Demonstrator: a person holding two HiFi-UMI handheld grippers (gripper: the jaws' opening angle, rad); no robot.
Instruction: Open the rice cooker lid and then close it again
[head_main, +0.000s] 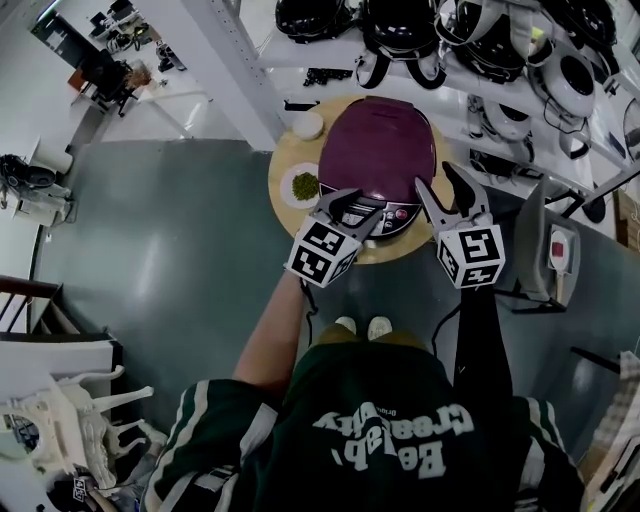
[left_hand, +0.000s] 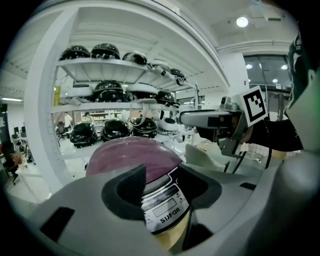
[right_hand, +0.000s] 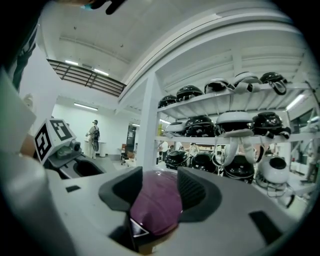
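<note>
1. Rice cooker (head_main: 378, 150) on round wooden table (head_main: 283, 160), filling the centre and reaching toward the right edge.
2. Purple lid (head_main: 380, 135) down and closed on the cooker body.
3. Control panel (left_hand: 167, 205) on the cooker's front, facing the near edge of the table.
4. Left gripper (head_main: 358, 210) above the near edge of the table, tilted down over the cooker's front.
5. Left jaws apart, with the control panel framed between them; no pad seen pressing on it, though contact cannot be ruled out from these views.
6. Right gripper (head_main: 437, 185) at the near-right edge of the table, just beside the cooker's right front and held close to level.
7. Right jaws apart and clamped on nothing; purple lid visible through the gap, lying beyond the pads.
8. Grippers apart from each other, one at either side of the cooker's front.
9. Small plate (head_main: 300, 186) with green contents near the left edge of the table, just beside the cooker.
10. White cup (head_main: 307, 125) at the far-left edge of the table, apart from the plate.
11. Shelving (head_main: 470, 75) loaded with dark helmets beyond the far edge of the table.
</note>
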